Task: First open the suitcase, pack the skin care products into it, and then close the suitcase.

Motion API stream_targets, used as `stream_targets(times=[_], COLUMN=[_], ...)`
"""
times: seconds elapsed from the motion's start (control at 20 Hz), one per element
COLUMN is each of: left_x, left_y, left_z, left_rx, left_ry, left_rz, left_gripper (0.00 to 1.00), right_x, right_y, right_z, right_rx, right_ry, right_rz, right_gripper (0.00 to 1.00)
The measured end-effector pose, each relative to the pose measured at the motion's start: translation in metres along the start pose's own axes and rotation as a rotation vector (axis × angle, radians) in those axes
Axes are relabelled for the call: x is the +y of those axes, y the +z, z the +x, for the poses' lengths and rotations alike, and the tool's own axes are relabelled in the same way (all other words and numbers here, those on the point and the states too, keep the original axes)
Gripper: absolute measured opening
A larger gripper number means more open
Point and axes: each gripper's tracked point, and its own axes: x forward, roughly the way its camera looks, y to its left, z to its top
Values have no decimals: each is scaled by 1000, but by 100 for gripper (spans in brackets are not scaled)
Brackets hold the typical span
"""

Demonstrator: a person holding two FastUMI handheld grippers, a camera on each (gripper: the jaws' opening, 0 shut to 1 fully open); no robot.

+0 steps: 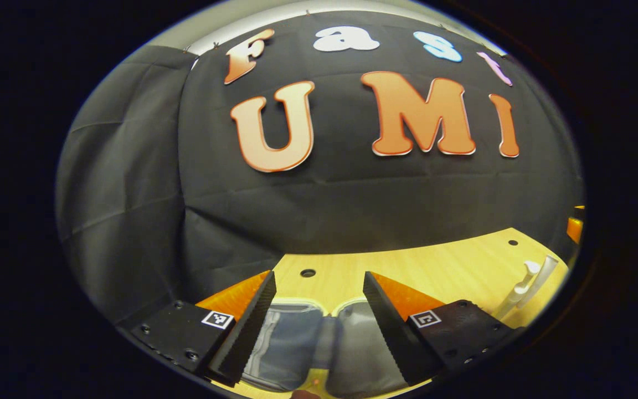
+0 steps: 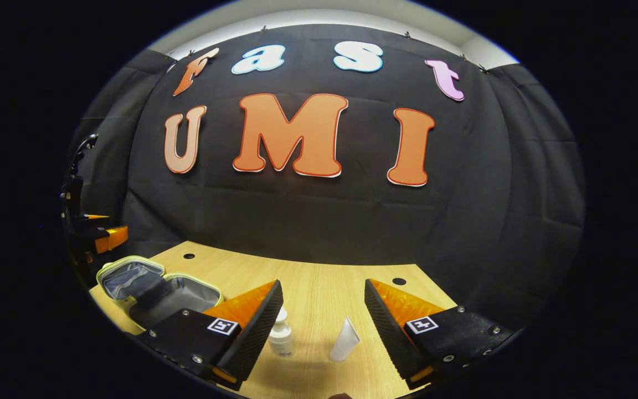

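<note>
Wooden table (image 2: 319,288) lies under both tools. In the left gripper view, the left tool (image 1: 319,321) hangs with its fingers spread wide, nothing between them, above the suitcase (image 1: 308,343), which lies open and flat, showing its grey lining. In the right gripper view, the right tool (image 2: 323,327) is likewise spread and empty over a small white bottle (image 2: 281,335) and a white tube (image 2: 344,341), both standing near each other. The suitcase (image 2: 153,285) lies open to their left.

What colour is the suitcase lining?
Grey, with a pale rim; suitcase shows best in the right gripper view.
</note>
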Motion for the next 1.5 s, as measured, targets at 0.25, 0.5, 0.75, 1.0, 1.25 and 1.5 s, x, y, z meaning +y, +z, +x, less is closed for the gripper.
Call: stream_targets(times=[0.25,0.5,0.75,1.0,1.25,1.5], left_x=[-67,-127,-186,-239,-293,-344], left_y=[28,25,6,-25,-69,-111], left_z=[-12,-19,-27,-37,-40,-40], left_rx=[-71,-65,-32,2,58,105], left_ry=[-105,-211,-324,-441,-558,-659], left_rz=[20,22,36,63,97,145], left_gripper=[100,99,99,99,99,100], right_x=[-10,-14,-17,-23,-31,-37], right_y=[-7,-22,-43,-55,-69,-85], right_z=[2,3,5,9,10,10], right_rx=[0,27,76,105,130,162], right_ry=[-3,7,24,22,10,-12], right_rz=[18,16,8,-3,-9,-4], right_gripper=[95,94,95,95,95,95])
